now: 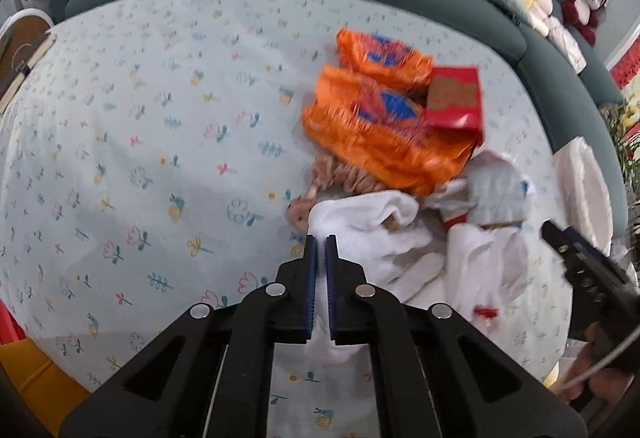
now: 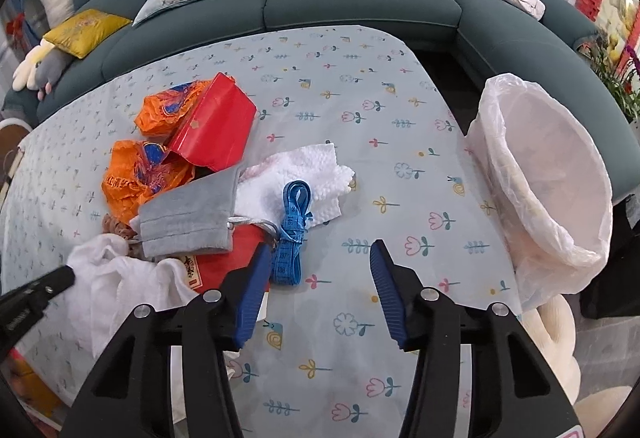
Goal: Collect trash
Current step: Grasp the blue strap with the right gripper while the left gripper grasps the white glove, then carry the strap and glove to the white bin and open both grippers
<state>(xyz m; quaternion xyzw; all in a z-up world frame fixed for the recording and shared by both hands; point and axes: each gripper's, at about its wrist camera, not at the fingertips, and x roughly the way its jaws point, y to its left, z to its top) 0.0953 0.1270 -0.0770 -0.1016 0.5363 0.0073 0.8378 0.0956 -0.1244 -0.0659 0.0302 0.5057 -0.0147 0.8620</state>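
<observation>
1. The left gripper point(image 1: 321, 238) is clenching a white crumpled tissue point(image 1: 372, 226) on the floral tablecloth point(image 1: 120, 117)
2. The right gripper point(image 2: 320, 252) is hovering with jaws apart, empty, just beside a blue measuring tape point(image 2: 292, 226)
3. A bag-lined bin point(image 2: 552, 173) is standing at the table's right edge

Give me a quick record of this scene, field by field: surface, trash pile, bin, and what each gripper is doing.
surface: floral tablecloth
trash pile: orange wrappers, red packet, grey mask, paper towel, blue tape measure, white cloth
bin: lined waste bin, at table's right edge
left gripper: shut on white cloth
right gripper: open, nothing between the pads, beside tape measure
</observation>
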